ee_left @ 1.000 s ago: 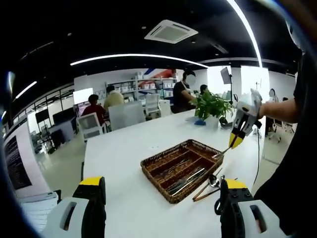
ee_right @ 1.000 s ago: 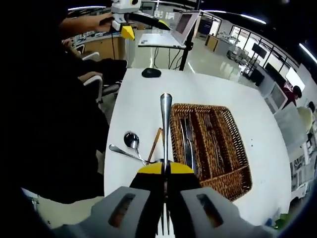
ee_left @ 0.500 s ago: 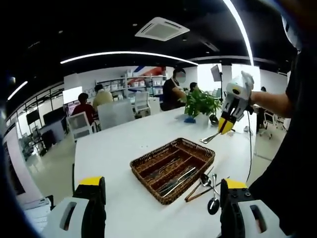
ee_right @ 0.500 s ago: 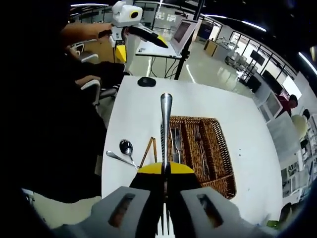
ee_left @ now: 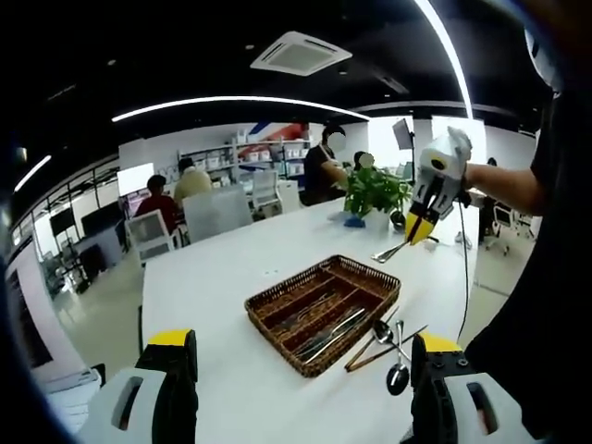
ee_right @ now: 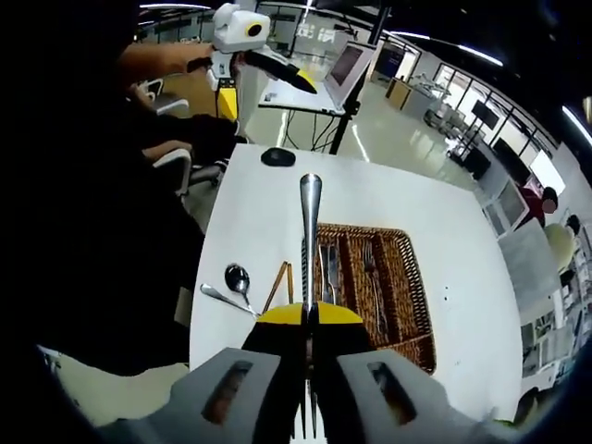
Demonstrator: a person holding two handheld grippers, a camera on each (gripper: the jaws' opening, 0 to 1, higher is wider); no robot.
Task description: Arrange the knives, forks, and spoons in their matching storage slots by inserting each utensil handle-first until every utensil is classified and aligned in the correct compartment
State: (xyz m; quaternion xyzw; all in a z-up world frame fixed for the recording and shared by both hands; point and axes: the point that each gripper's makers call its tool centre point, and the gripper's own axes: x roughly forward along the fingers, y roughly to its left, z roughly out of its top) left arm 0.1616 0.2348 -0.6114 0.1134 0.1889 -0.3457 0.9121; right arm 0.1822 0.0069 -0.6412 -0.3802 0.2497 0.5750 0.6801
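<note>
My right gripper (ee_right: 310, 314) is shut on a silver fork (ee_right: 310, 217). It grips near the tines, and the handle points forward over the brown wicker basket (ee_right: 418, 319). The left gripper view shows that gripper (ee_left: 418, 222) holding the fork (ee_left: 390, 251) in the air, above and beyond the basket's (ee_left: 277, 298) far corner. Cutlery lies in the basket's long slots. Two spoons (ee_left: 391, 344) and brown chopsticks (ee_left: 363, 354) lie on the white table beside it. My left gripper (ee_left: 302, 340) is open and holds nothing. It is also seen held high (ee_right: 268, 88).
The spoons (ee_right: 235, 282) and chopsticks (ee_right: 281, 277) lie left of the basket. A black mouse (ee_right: 277, 155) sits at the table's far end, with a laptop (ee_right: 344, 57) on a stand beyond. A potted plant (ee_left: 393, 192) stands on the table. People sit at the back.
The right gripper has lifted the fork from the basket's edge up into the air. The left gripper stays open; both views have shifted slightly.
</note>
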